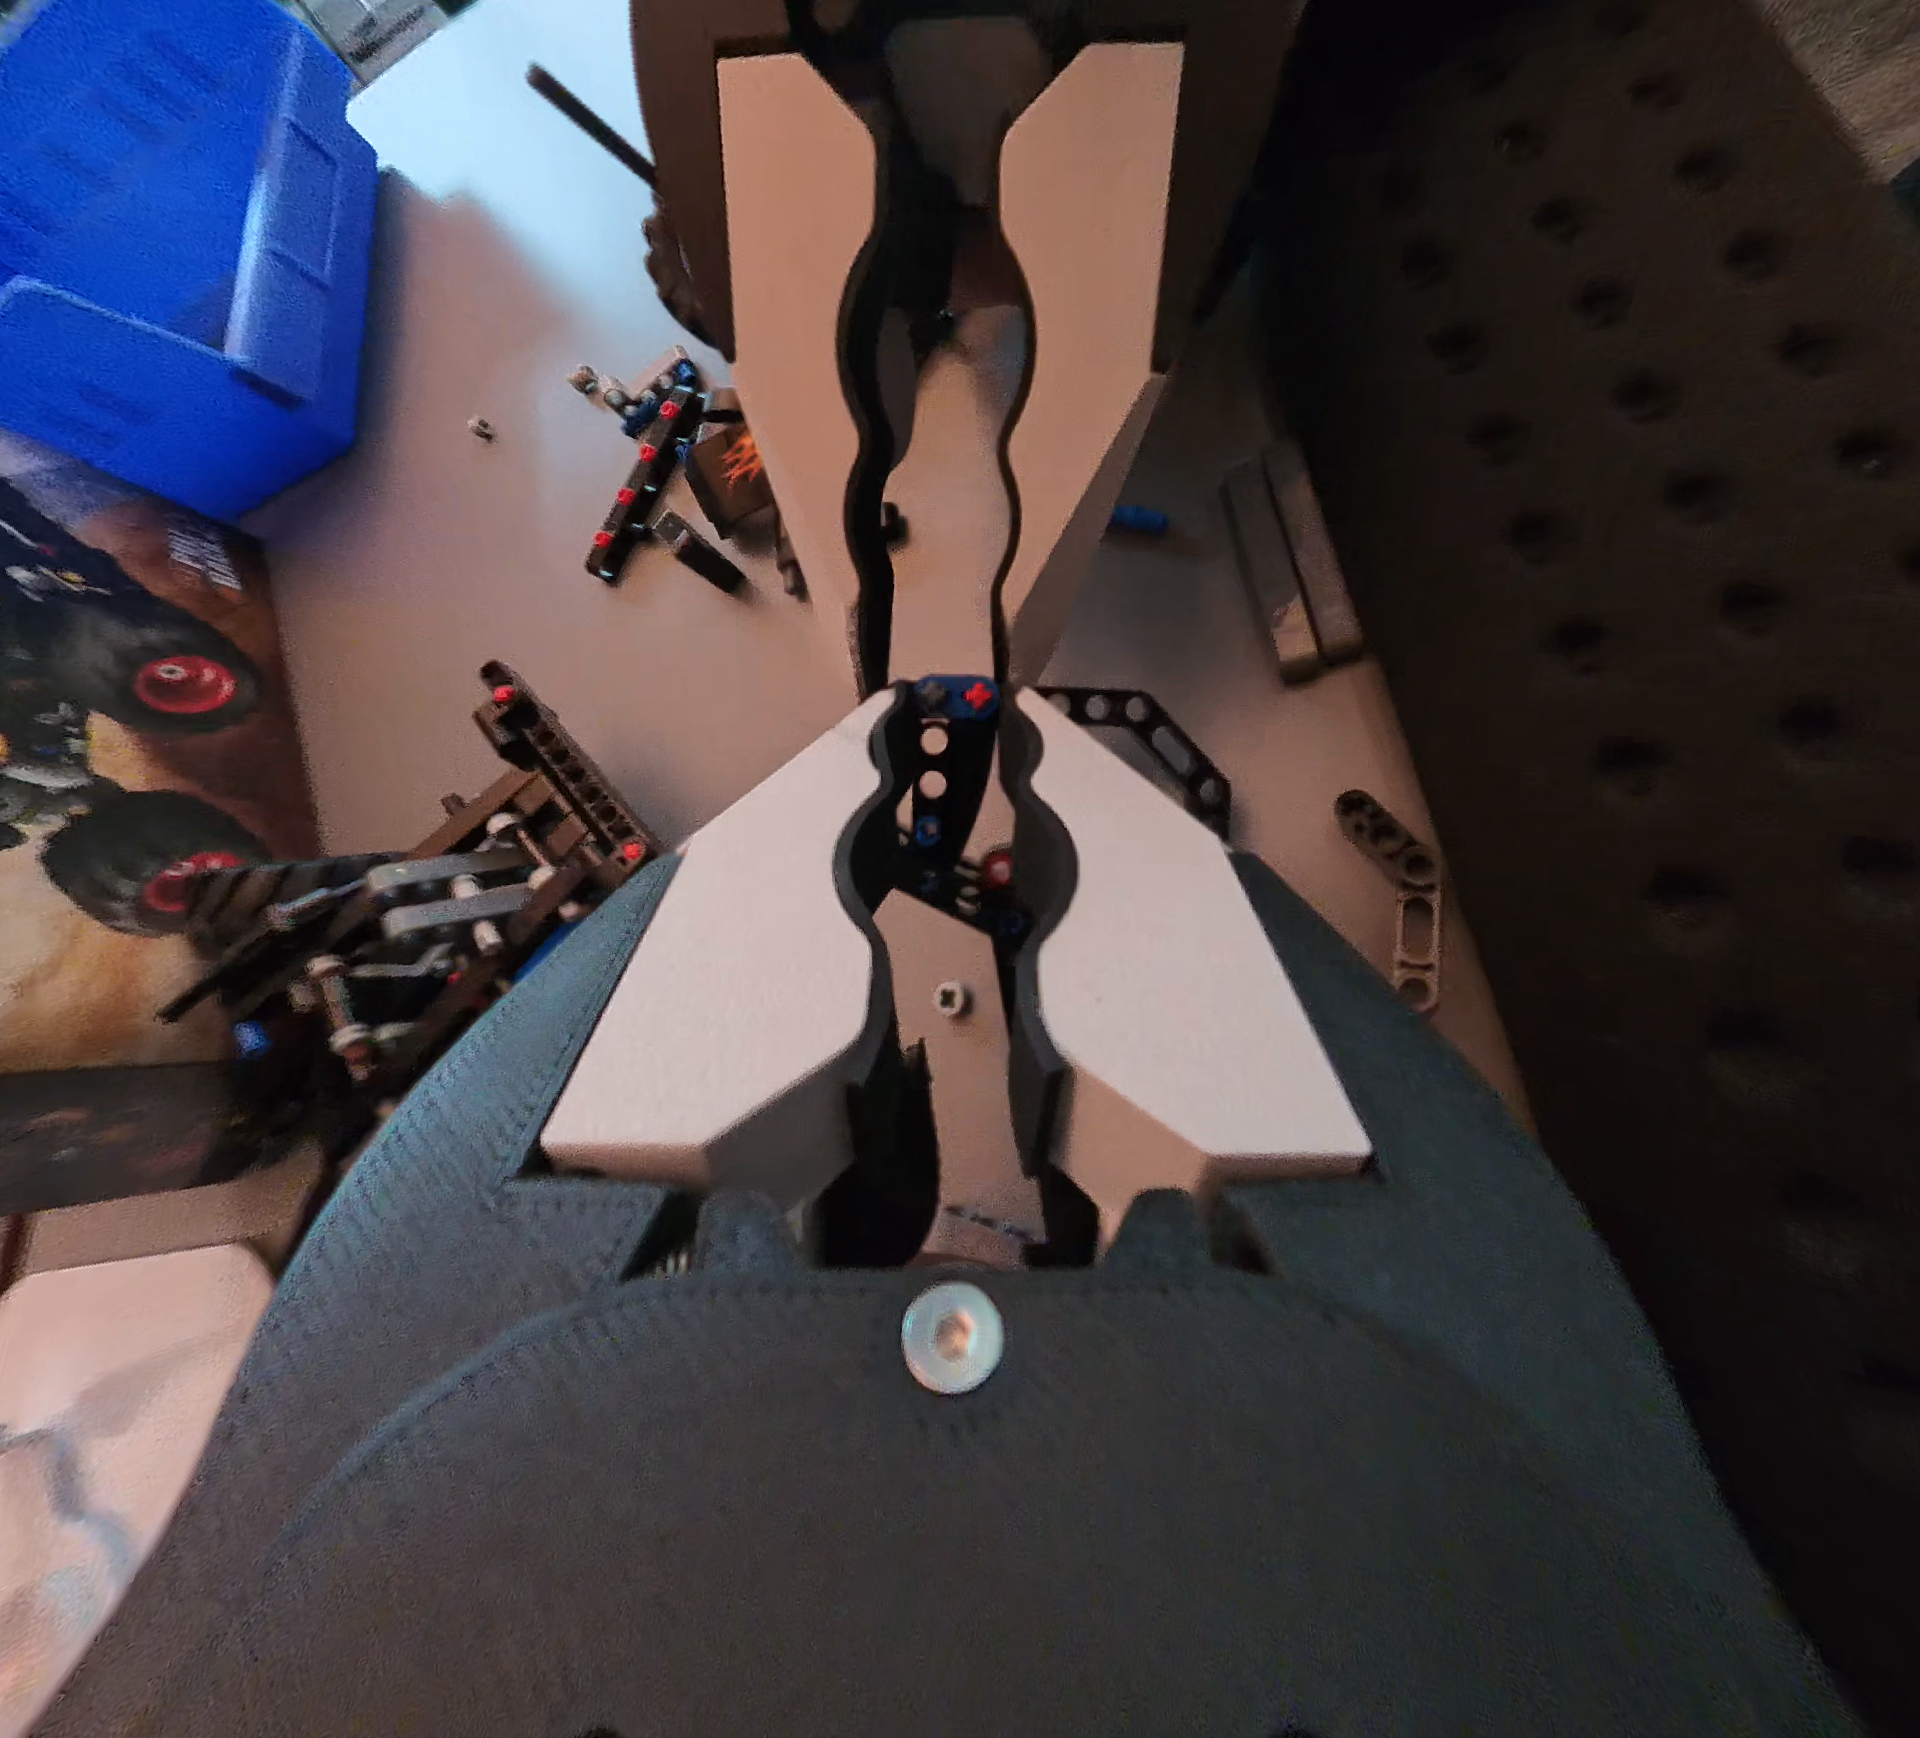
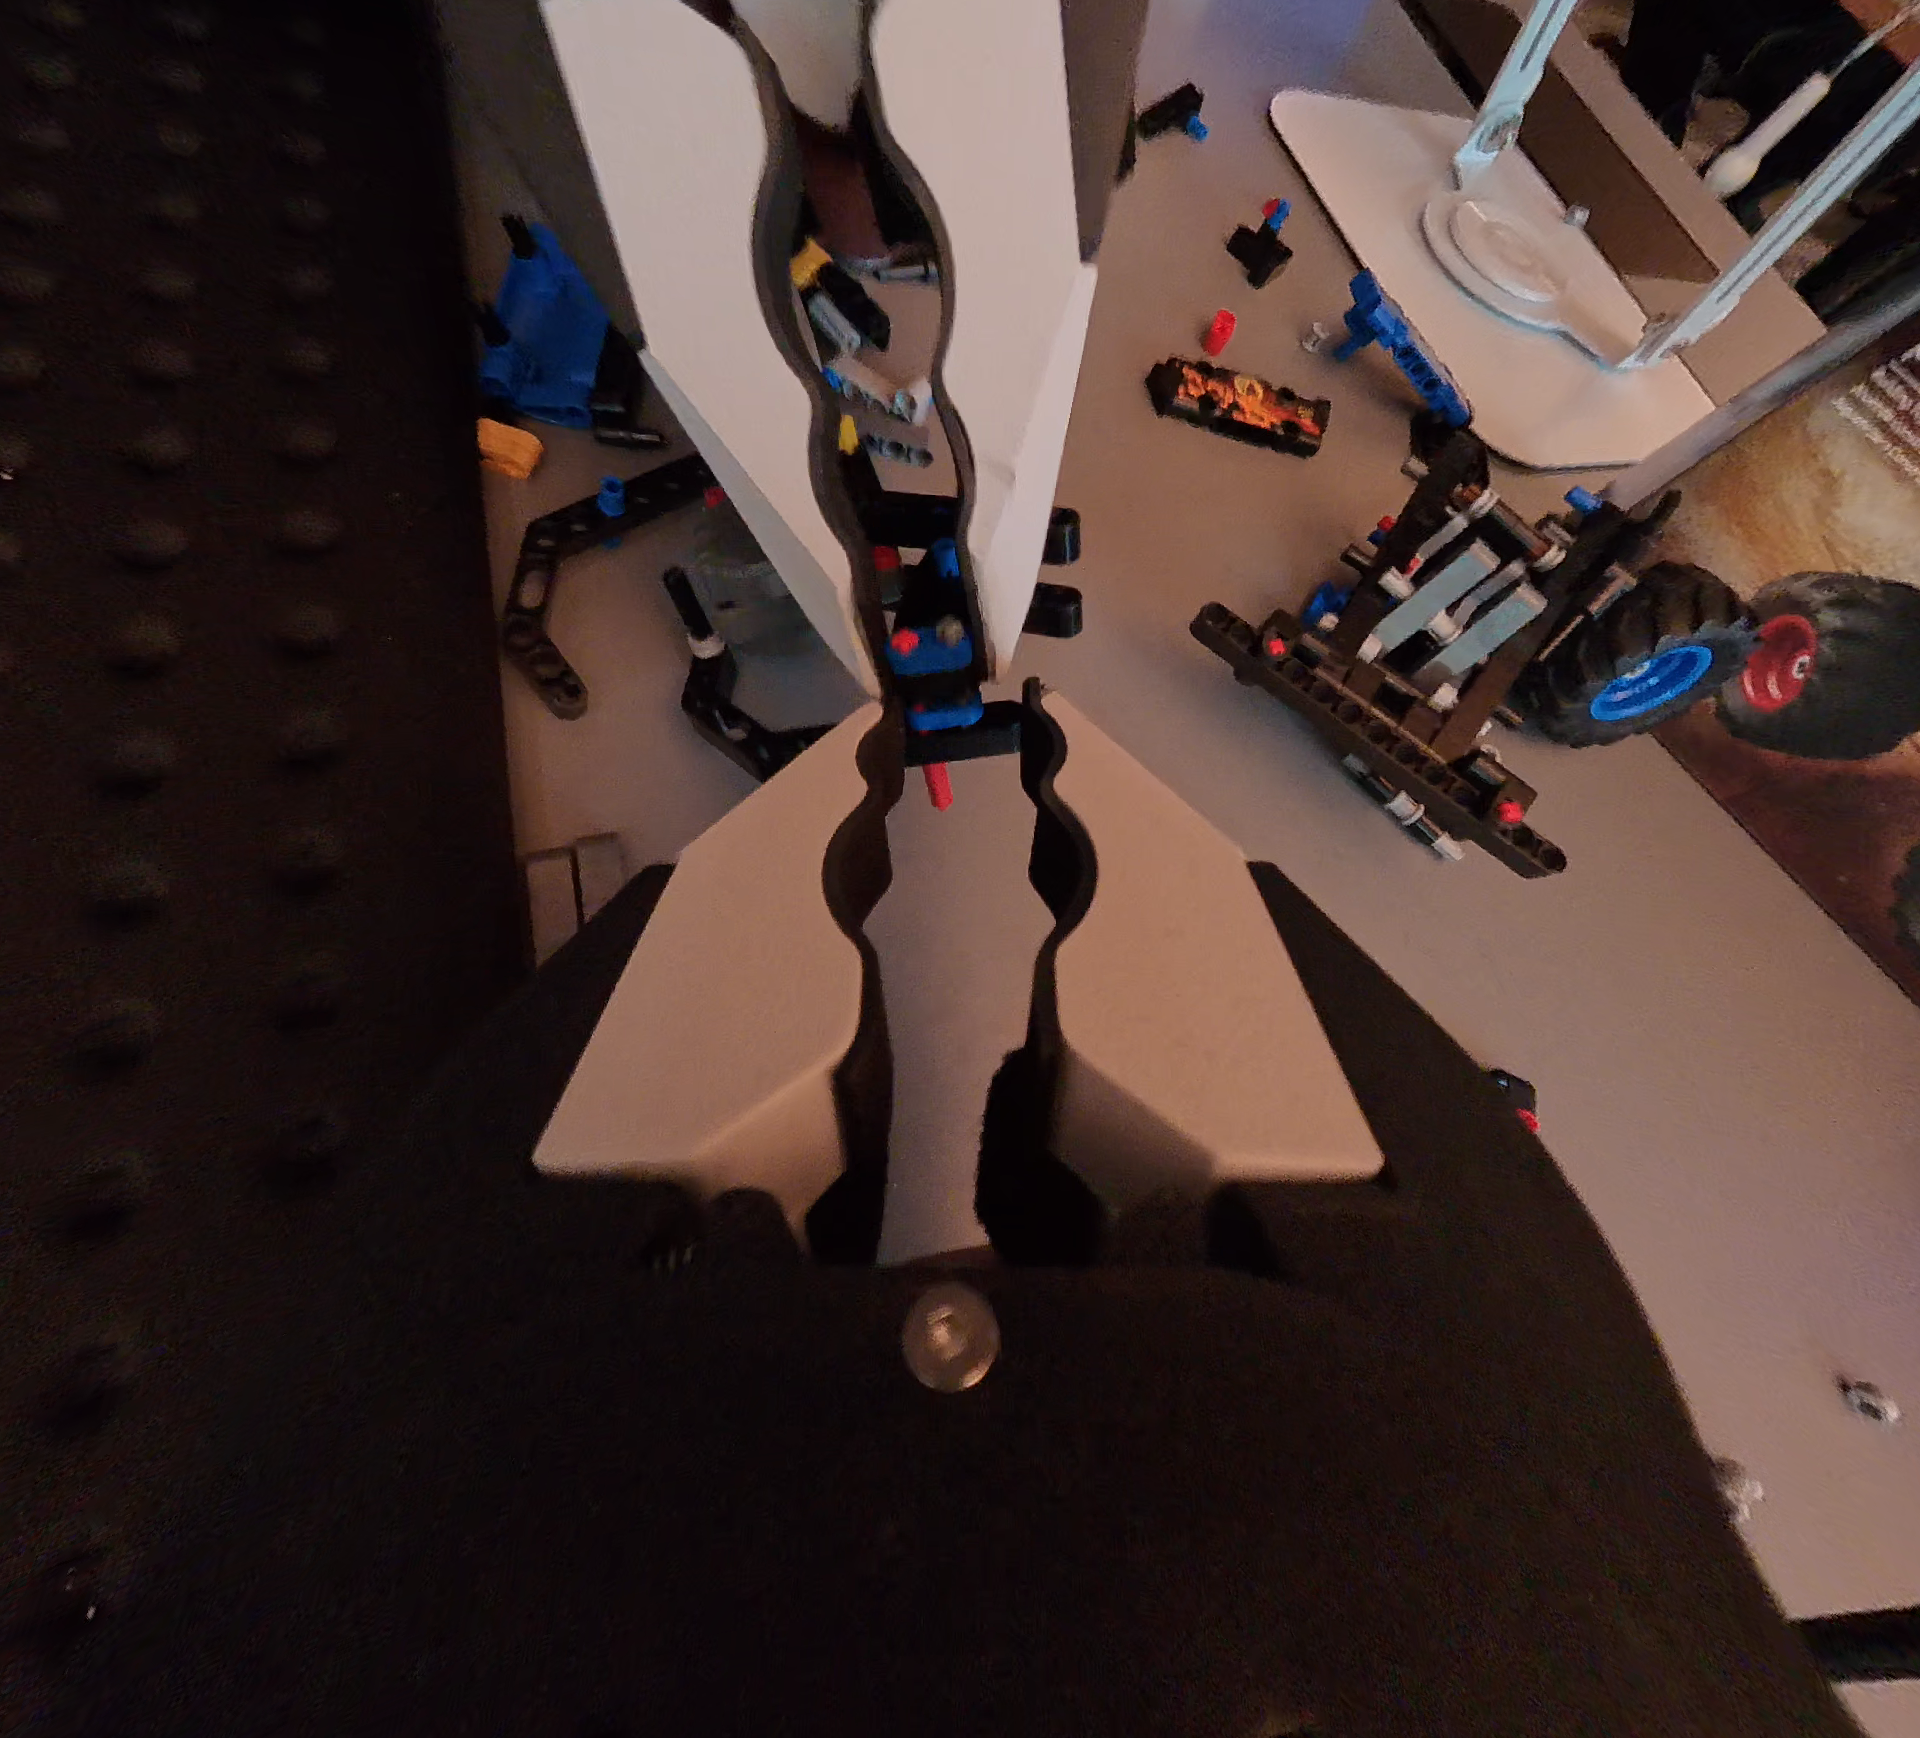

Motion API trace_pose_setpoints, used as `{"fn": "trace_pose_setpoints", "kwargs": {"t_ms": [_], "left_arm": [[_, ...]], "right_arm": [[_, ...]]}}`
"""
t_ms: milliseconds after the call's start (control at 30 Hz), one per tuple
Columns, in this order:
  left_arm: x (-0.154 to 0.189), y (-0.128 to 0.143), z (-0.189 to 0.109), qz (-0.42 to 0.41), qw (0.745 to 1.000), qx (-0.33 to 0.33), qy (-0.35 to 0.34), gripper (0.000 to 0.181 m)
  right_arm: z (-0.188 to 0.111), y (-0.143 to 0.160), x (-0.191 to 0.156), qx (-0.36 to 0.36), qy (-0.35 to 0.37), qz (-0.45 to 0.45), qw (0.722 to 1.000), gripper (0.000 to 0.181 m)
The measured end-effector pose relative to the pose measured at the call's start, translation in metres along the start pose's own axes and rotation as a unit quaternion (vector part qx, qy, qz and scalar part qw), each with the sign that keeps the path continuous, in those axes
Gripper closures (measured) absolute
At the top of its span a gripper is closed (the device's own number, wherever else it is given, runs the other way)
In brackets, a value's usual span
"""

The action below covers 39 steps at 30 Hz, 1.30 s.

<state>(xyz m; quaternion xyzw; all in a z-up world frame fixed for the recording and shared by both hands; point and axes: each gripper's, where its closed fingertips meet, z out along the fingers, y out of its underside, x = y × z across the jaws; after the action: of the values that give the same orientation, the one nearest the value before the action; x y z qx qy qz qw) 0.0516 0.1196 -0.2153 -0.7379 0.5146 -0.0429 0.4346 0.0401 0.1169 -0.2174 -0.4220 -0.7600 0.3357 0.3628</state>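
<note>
Left gripper (image 1: 951, 701): clenched on a black perforated beam assembly (image 1: 935, 784) with blue and red pins, gripped between its tips. Right gripper (image 2: 961, 701): tip to tip with the left, closed on the same assembly's blue-and-black end (image 2: 935, 670). Beside the left gripper, on its left: half-built black and grey chassis (image 1: 436, 909) on the pale table (image 1: 468, 670). Farther left: printed box (image 1: 114, 753). Beyond, loose black beams (image 1: 644, 483). Farthest left: blue bin (image 1: 166, 234).
</note>
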Motion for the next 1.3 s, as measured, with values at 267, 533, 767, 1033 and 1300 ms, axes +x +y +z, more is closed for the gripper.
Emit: {"fn": "trace_pose_setpoints", "kwargs": {"t_ms": [267,533,767,1033,1300], "left_arm": [[-0.001,-0.006,0.002,-0.061,0.996,0.060,-0.020,0.171],[-0.010,-0.015,-0.001,-0.096,0.990,0.092,-0.055,0.172],[0.008,-0.047,-0.004,0.049,0.984,0.105,-0.133,0.181],[-0.026,-0.029,-0.037,0.021,0.982,0.082,-0.168,0.181],[-0.093,0.038,-0.108,-0.106,0.959,0.035,-0.262,0.168]], "right_arm": [[-0.002,0.001,0.001,0.009,-0.009,0.027,1.000,0.162],[-0.005,-0.001,0.009,0.024,0.011,0.043,0.999,0.161],[0.005,0.020,0.006,-0.047,0.019,0.047,0.998,0.181],[0.020,0.026,0.000,-0.071,0.006,0.030,0.997,0.181],[0.008,0.013,0.008,-0.020,0.013,0.041,0.999,0.181]]}}
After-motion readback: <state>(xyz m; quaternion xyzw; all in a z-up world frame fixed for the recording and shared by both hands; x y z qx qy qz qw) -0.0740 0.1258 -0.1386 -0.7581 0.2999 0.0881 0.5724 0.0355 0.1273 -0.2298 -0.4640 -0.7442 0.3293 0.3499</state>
